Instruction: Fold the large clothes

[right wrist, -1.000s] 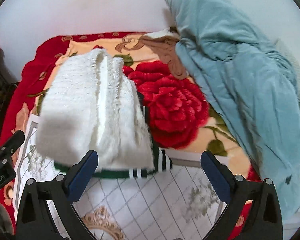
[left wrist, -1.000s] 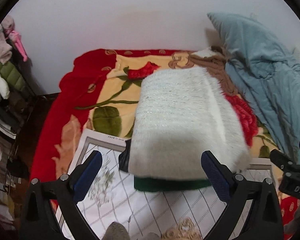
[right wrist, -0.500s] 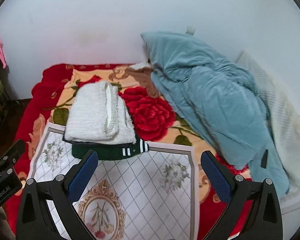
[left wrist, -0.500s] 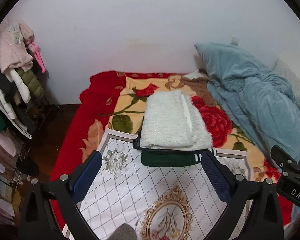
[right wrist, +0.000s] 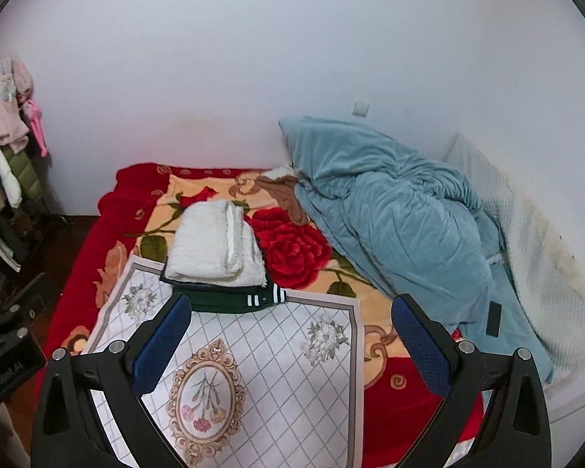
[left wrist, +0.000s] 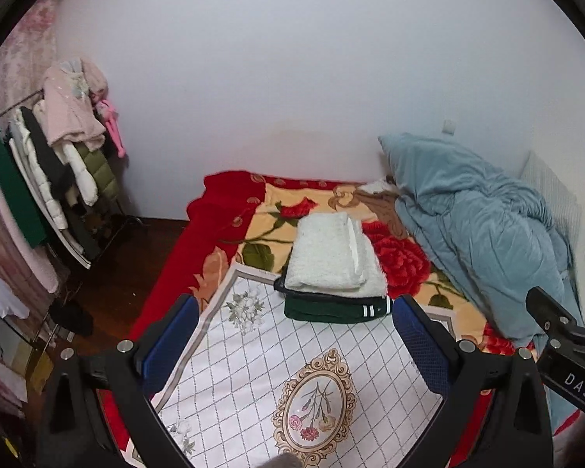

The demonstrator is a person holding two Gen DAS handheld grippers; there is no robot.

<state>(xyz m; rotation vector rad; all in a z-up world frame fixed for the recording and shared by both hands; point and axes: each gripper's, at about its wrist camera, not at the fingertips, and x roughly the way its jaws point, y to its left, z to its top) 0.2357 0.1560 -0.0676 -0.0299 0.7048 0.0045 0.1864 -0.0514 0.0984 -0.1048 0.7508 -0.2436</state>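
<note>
A folded white fuzzy garment (left wrist: 331, 261) lies on top of a folded dark green garment with white stripes (left wrist: 335, 310), stacked at the far edge of a white patterned cloth (left wrist: 292, 382) on the bed. The stack also shows in the right wrist view, white garment (right wrist: 214, 245) above green one (right wrist: 234, 298). My left gripper (left wrist: 292, 339) is open and empty, well back from the stack. My right gripper (right wrist: 288, 335) is open and empty, also apart from the stack. The right gripper's body shows at the right edge of the left wrist view (left wrist: 565, 335).
A red floral blanket (right wrist: 292, 241) covers the bed. A crumpled blue duvet (right wrist: 401, 218) lies at the right by the wall. A rack of hanging clothes (left wrist: 46, 179) stands on the floor left of the bed. A small dark object (right wrist: 493, 318) lies on the duvet.
Both grippers have pulled back and up from the folded stack, which now looks much smaller and farther away. The stack has stayed in place on the cloth.
</note>
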